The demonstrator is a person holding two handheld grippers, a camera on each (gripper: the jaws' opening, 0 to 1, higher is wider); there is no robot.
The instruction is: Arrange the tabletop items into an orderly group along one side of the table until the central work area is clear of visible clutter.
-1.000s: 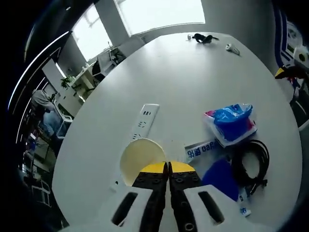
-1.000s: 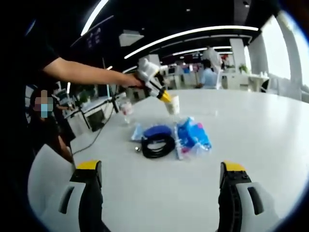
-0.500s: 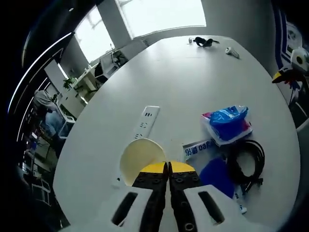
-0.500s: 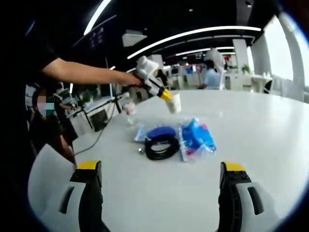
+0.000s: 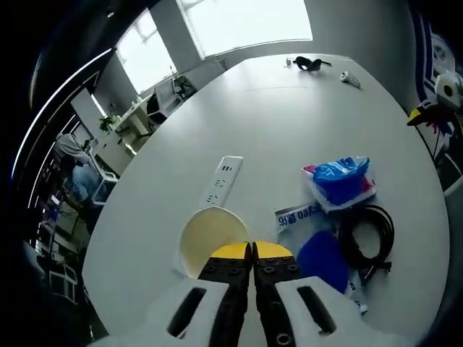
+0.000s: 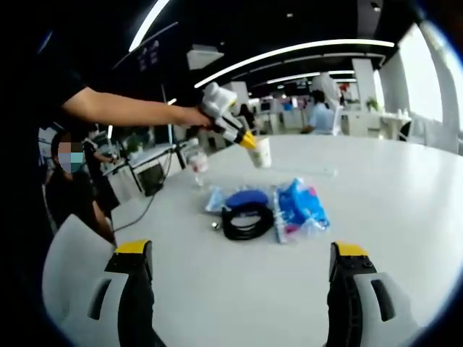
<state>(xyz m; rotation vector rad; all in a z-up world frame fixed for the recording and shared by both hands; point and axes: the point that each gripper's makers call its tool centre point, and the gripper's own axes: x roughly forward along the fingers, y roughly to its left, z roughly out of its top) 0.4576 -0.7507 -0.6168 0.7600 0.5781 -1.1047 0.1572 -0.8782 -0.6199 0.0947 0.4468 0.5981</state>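
Left gripper (image 5: 252, 249) pinches the paper cup (image 5: 209, 236) rim, aloft; right gripper (image 6: 242, 253) gapes wide, cable coil (image 6: 247, 220) at 12 o'clock.

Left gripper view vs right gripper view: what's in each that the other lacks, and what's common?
Left gripper view alone: a white power strip flat on the table, and small dark items at the table's far end.

Right gripper view alone: the person's arm reaching out, a clear bottle standing behind the pile, and the right gripper, open and empty.

Both: the left gripper shut on the paper cup, the black cable coil and the blue bag.
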